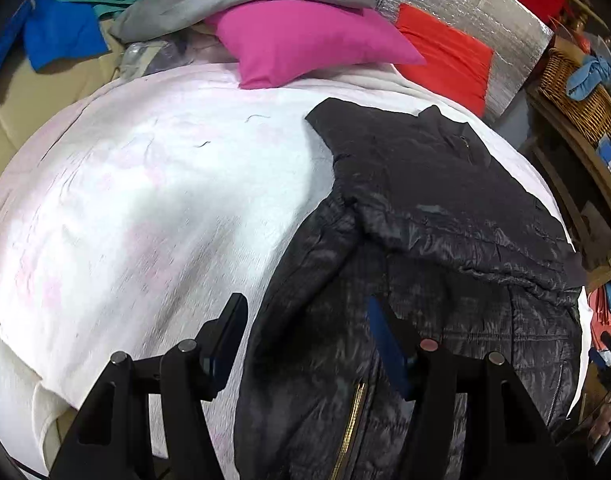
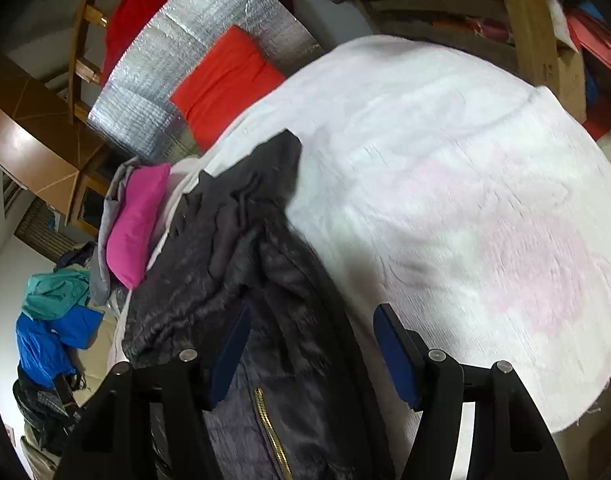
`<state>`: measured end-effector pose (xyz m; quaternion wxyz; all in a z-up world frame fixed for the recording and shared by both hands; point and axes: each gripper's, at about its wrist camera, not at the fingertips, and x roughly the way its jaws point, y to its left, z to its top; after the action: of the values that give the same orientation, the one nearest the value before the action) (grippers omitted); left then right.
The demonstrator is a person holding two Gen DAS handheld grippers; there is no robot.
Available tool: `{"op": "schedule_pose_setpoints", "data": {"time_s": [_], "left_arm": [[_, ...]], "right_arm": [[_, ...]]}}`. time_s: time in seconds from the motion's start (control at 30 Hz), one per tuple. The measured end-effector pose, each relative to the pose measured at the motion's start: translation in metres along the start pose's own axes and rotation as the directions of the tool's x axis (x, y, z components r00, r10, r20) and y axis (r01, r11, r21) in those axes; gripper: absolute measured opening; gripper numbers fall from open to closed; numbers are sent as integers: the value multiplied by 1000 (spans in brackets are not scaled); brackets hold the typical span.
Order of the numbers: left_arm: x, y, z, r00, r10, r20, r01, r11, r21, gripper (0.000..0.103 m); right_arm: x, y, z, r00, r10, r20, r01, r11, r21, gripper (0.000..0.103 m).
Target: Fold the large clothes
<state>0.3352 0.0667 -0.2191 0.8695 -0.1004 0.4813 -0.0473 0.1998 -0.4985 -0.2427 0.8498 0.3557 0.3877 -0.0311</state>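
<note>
A black quilted jacket (image 1: 445, 240) with a gold zipper (image 1: 351, 424) lies partly folded on a bed covered by a white blanket with faint pink patterning (image 1: 145, 200). The left tongs (image 1: 305, 340) hover spread above the jacket's lower part, gripping nothing. The right tongs (image 2: 311, 344) are likewise spread and empty, over the jacket's edge where it meets the blanket. A pink pillow (image 1: 305, 40) and an orange-red pillow (image 1: 445, 56) rest at the bed's far end against a silver foil sheet (image 1: 485, 12). Blue and teal clothes (image 1: 65, 12) are heaped beside the bed.
</note>
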Motion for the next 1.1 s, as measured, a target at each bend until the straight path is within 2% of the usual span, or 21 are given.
{"op": "schedule_pose_setpoints", "data": {"time_s": [0.07,0.17,0.27,0.37,0.53,0.93,1.1], "left_arm": [[-4,-2,-9,1000,13,14,-13,1000,18,63],[-10,-10,-26,996,75,51,-79,994,80,63],[-20,-23,-45,985,125,115,-143,975,167,63],[-29,-32,-61,979,132,157,-166,959,230,64],[-38,-35,-74,980,116,164,-153,960,235,64],[-37,-34,-73,975,134,177,-173,957,231,64],[-34,-38,-73,975,144,171,-184,952,244,64]], "right_arm": [[2,0,-3,1000,0,-15,0,1000,-10,68],[3,4,-6,1000,0,-19,-1,999,-33,68],[3,9,-9,1000,14,-17,-15,999,-49,68],[2,14,-13,1000,16,-18,-17,998,-65,68],[7,16,-16,999,8,-31,-10,998,-59,68],[12,23,-17,999,8,-31,-10,997,-73,68],[18,23,-19,998,-14,-59,9,997,-78,68]]}}
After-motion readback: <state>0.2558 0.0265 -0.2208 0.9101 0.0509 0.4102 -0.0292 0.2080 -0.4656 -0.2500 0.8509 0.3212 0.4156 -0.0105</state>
